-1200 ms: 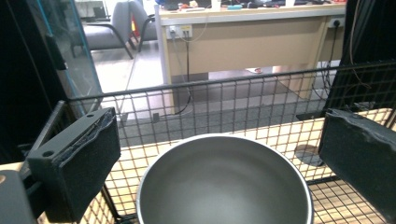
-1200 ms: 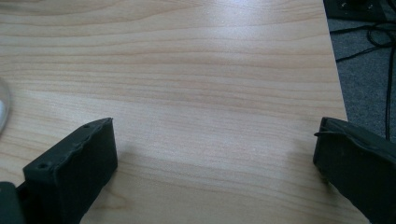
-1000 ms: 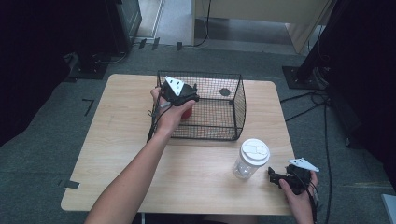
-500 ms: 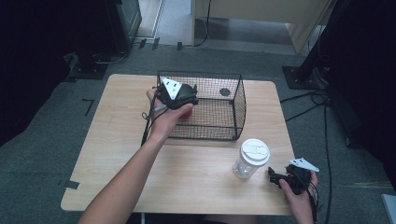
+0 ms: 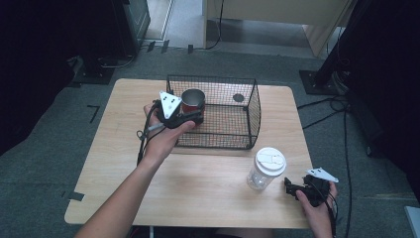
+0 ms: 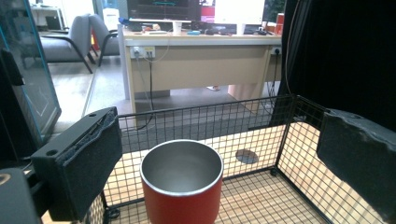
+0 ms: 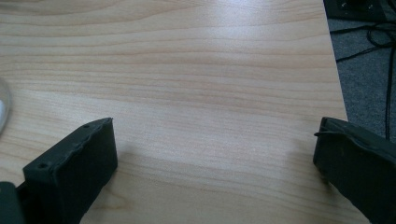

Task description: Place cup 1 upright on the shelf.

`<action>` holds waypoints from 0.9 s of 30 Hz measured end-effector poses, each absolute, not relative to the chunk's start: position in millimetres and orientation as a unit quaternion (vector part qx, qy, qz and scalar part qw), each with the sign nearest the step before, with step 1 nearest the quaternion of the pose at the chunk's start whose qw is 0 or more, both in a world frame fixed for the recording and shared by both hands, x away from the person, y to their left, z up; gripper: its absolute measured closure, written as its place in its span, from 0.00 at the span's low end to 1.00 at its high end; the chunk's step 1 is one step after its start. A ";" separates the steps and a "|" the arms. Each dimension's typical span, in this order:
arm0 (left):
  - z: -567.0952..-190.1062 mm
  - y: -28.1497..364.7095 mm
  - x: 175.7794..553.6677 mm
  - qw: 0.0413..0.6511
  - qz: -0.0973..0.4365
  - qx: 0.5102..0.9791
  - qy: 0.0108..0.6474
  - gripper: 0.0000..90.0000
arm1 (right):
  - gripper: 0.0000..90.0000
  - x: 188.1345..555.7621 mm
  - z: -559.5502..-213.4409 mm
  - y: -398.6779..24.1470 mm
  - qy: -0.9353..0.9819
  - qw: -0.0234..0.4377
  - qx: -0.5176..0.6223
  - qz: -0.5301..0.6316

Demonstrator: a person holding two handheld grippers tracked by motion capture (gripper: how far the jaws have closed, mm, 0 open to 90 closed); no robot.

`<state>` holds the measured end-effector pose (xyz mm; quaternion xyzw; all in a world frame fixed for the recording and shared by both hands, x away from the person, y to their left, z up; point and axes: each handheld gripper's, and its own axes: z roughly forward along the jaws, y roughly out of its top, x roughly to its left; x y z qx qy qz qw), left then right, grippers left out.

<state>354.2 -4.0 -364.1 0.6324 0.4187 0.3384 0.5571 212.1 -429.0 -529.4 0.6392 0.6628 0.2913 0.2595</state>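
A red cup (image 5: 193, 100) with a steel inside stands upright in the left back part of the black wire basket (image 5: 250, 116). My left gripper (image 5: 190, 115) is at the basket's left side, open. In the left gripper view its jaws stand wide apart on either side of the cup (image 6: 182, 186) without touching it. My right gripper (image 5: 296, 188) rests low over the table's front right corner, open. The right gripper view has bare wood between its fingers (image 7: 74, 168).
A clear jar with a white lid (image 5: 267, 168) stands on the wooden table (image 5: 198, 188), just left of my right gripper. A dark round spot (image 5: 238, 97) lies on the basket floor at the back. Cables trail on the floor to the right.
My left gripper has drawn back to the left out of the basket, uncovering the red cup, which stays standing inside. The right gripper has not moved.
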 end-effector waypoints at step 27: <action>-418.2 77.7 285.5 0.520 0.325 0.658 0.437 0.01 | 0.00 212.1 -529.4 -429.1 0.664 0.259 0.639 0.291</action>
